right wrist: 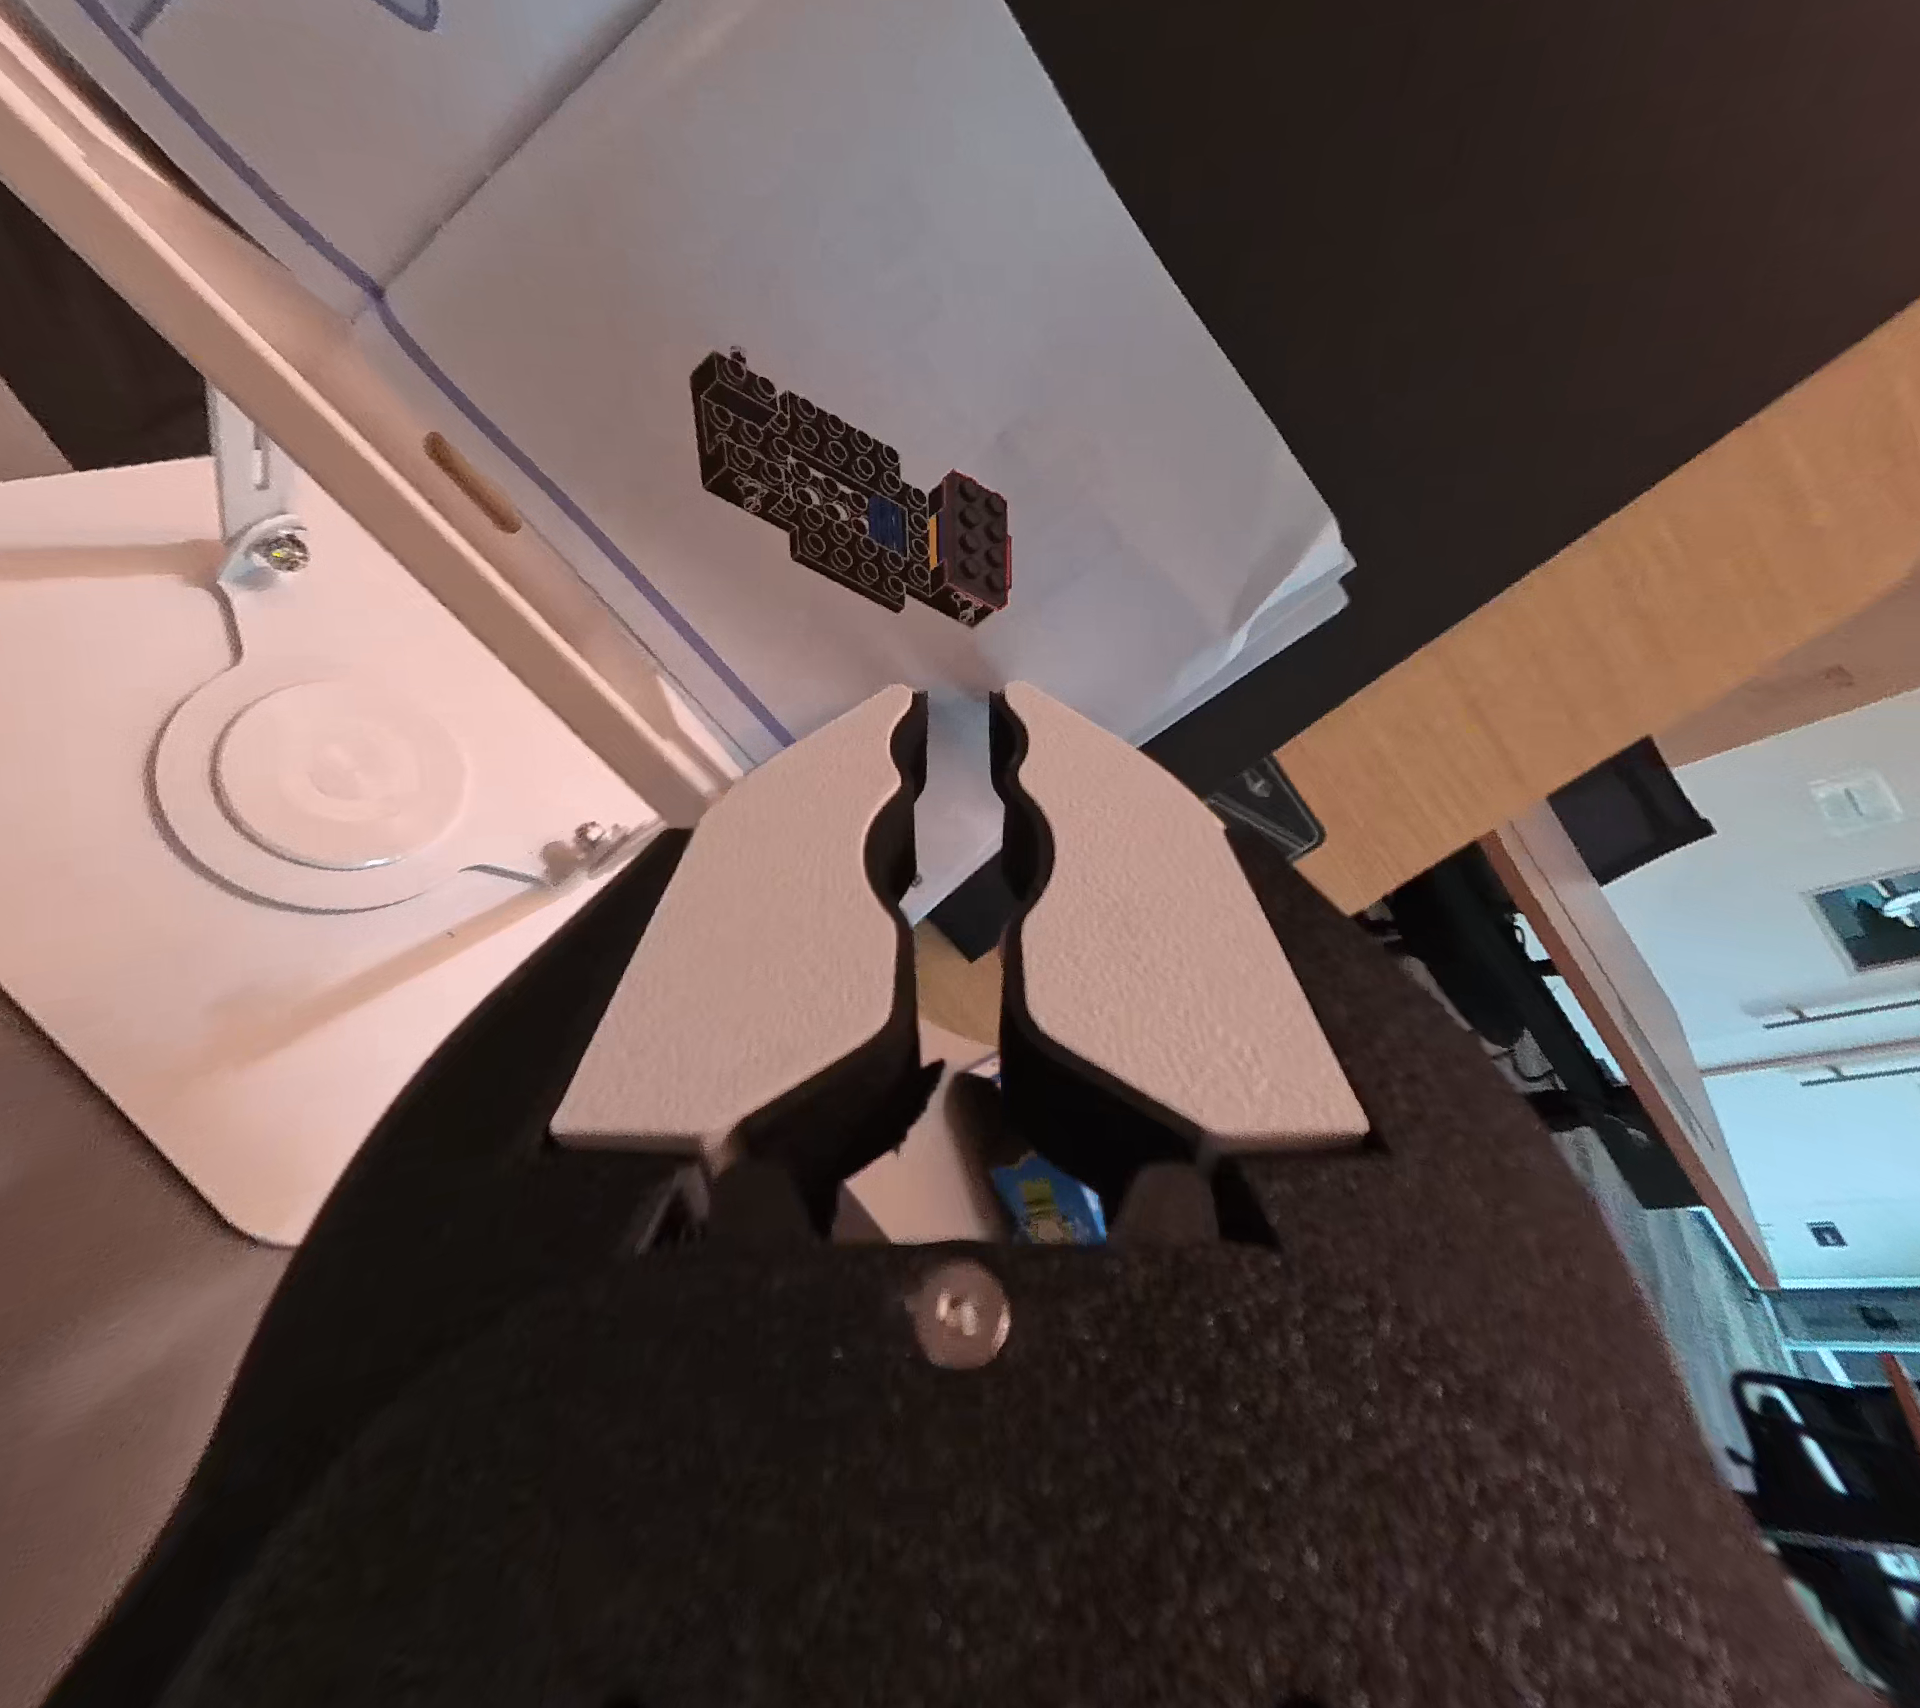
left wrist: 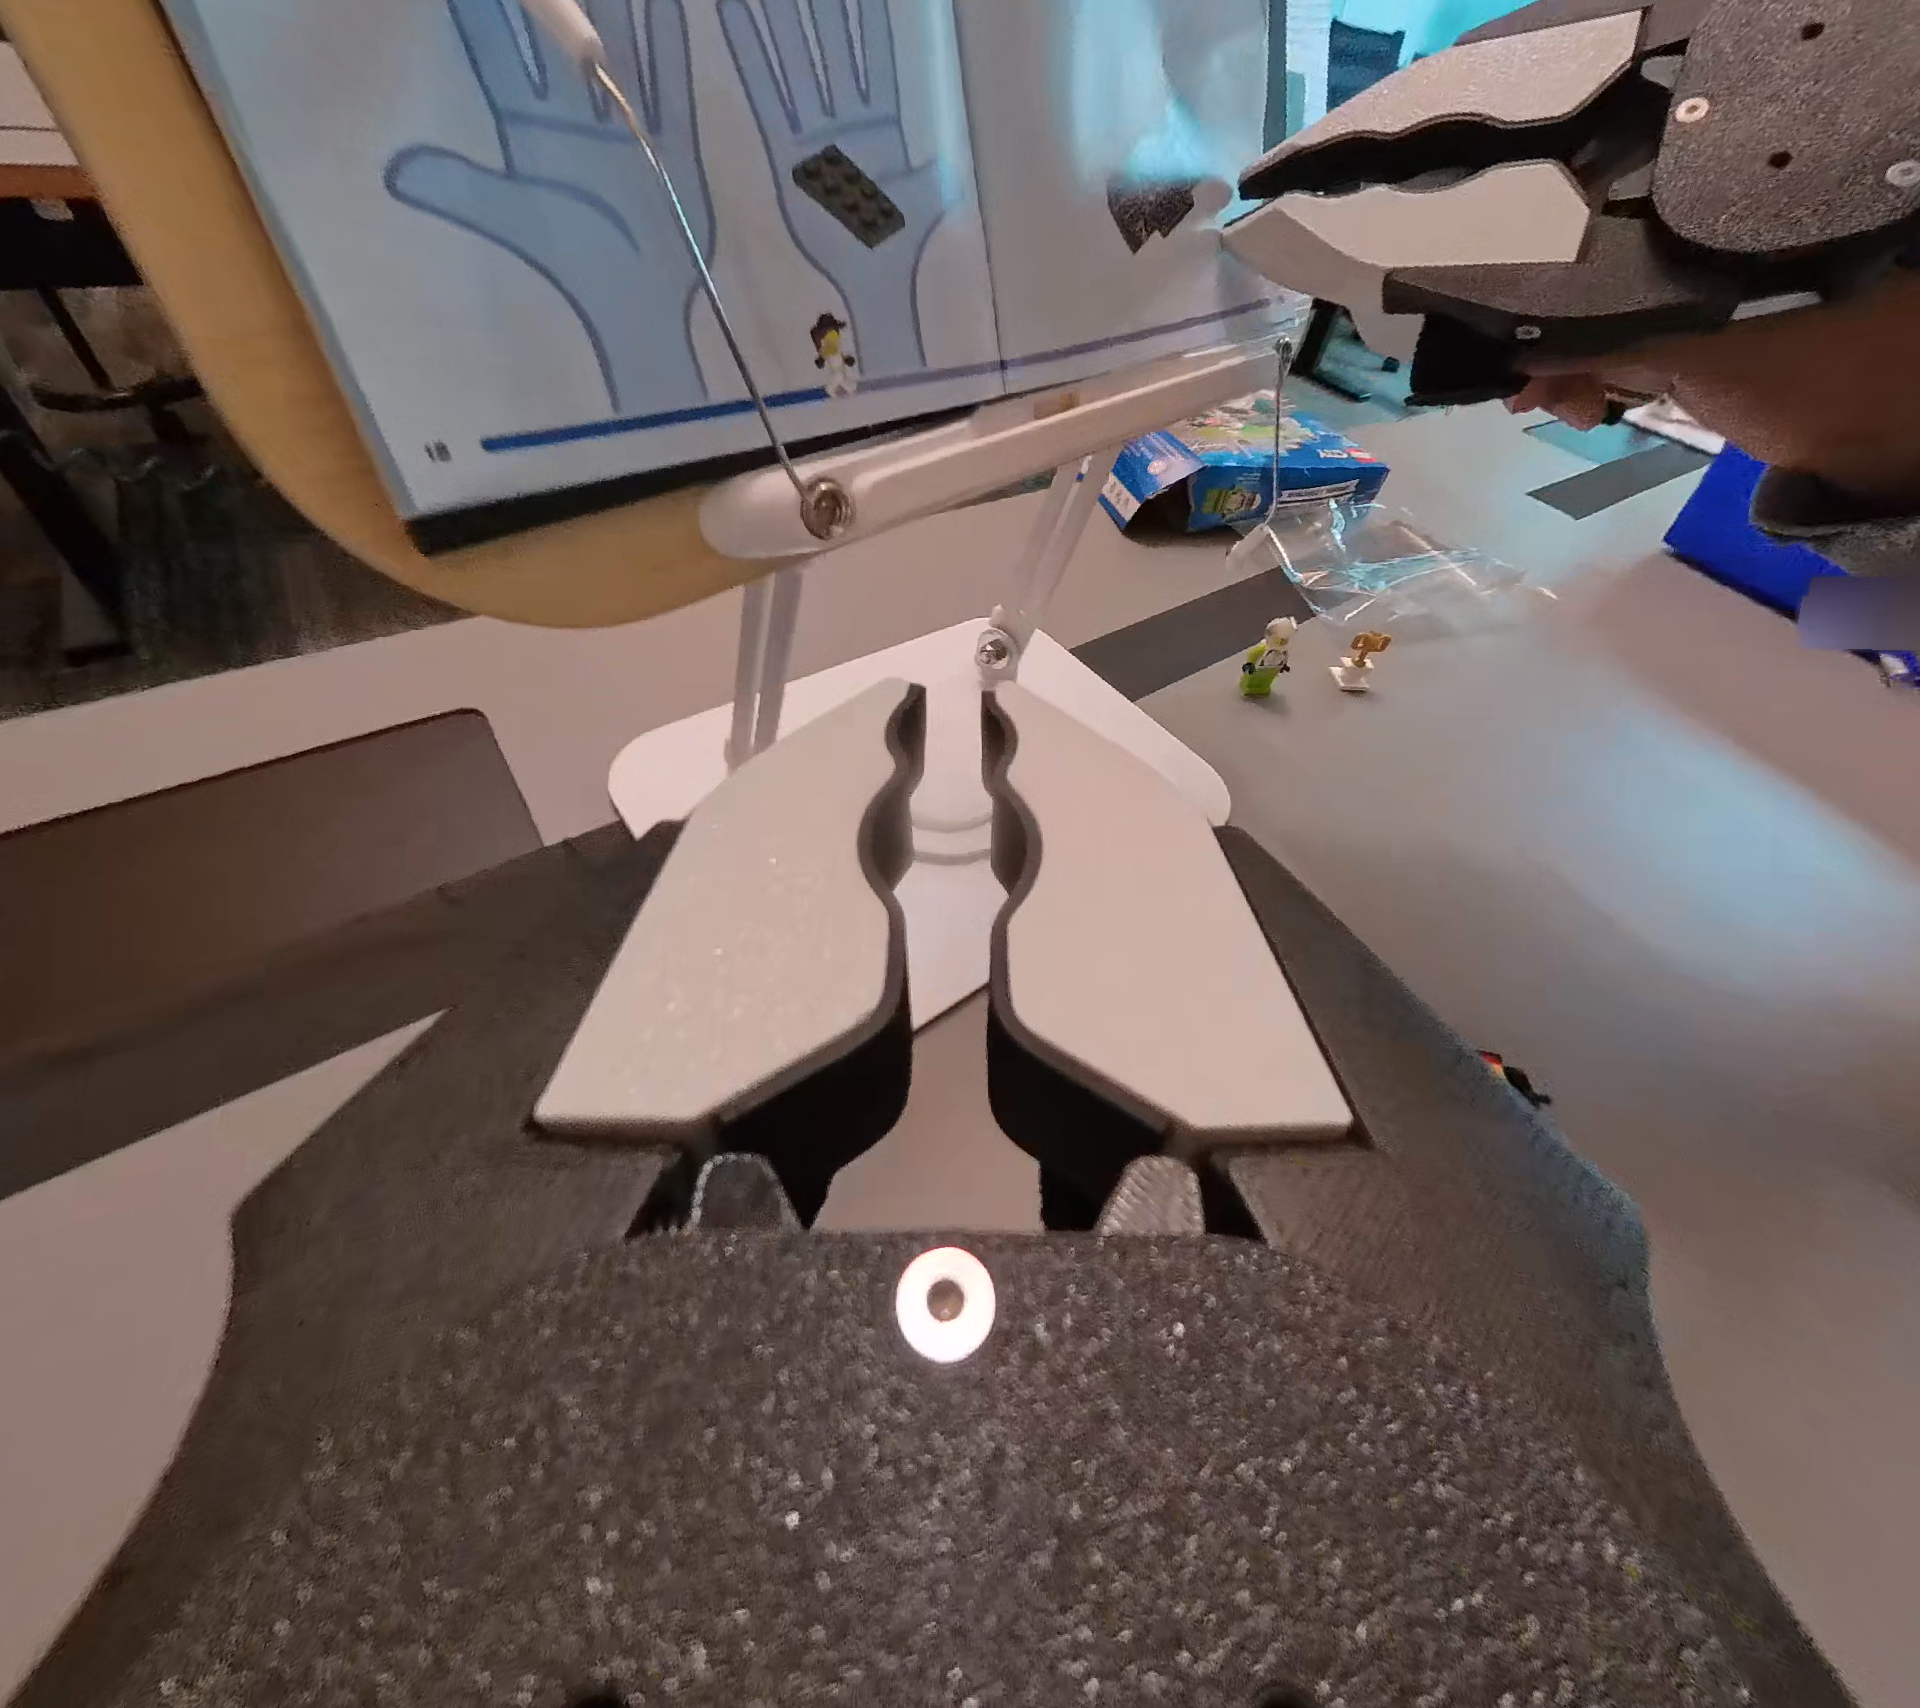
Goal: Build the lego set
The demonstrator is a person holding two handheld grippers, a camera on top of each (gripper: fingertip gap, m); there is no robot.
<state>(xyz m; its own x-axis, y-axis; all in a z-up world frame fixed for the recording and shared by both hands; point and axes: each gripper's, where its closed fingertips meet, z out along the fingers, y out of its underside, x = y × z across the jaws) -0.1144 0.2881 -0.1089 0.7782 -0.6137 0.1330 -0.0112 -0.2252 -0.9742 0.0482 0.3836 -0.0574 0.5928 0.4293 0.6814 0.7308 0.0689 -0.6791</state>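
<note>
White book stand (left wrist: 914, 723) on a grey table (left wrist: 1558, 879), holding the open instruction booklet (left wrist: 582, 131), left page under a wire clip (left wrist: 686, 256). Right gripper (left wrist: 1231, 209): at the booklet's right page edge, fingers pinched on a lifted sheet (thin paper visible between the tips in its own view (right wrist: 956, 713)). Left gripper (left wrist: 951, 723): low in front of the stand's base, fingers slightly apart, holding nothing. Right of the stand, on the table: minifigure in green (left wrist: 1268, 659), small trophy piece (left wrist: 1359, 661) beside it, crumpled clear bag (left wrist: 1382, 552) behind them, blue set box (left wrist: 1236, 479) farther back.
</note>
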